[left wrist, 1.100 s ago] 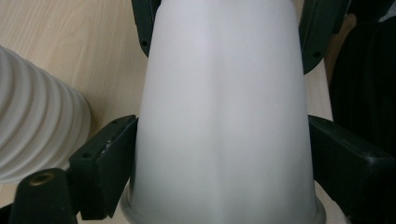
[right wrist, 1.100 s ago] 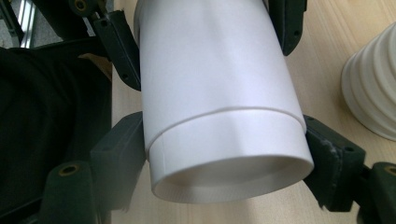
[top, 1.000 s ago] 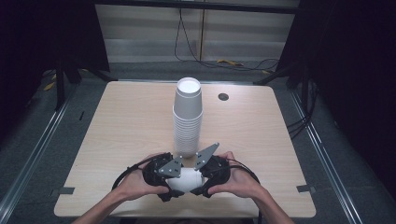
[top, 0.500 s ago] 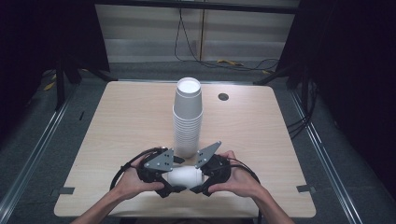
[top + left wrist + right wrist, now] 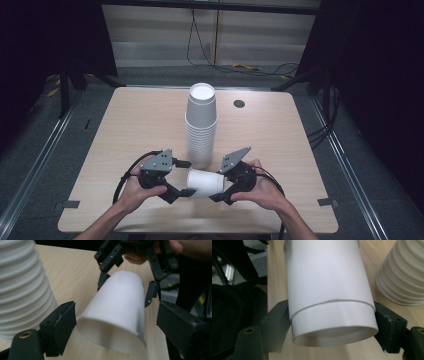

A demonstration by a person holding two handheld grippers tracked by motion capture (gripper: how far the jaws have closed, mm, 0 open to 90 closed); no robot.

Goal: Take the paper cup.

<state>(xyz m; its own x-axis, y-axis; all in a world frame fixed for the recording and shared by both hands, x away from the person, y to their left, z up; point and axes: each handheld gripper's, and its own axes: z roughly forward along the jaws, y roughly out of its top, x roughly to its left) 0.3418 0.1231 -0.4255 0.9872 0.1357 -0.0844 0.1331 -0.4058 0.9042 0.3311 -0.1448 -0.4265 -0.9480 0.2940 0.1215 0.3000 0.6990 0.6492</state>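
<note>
Wooden table (image 5: 125, 130), dark room — cup stack (image 5: 201, 125), perhaps centred

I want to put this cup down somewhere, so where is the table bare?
The table is bare left of the cup stack, out to its left edge, and right of the stack, between the round hole and the right edge. It is crowded along the near edge, where both tools hold the lying cup just in front of the stack.
</note>
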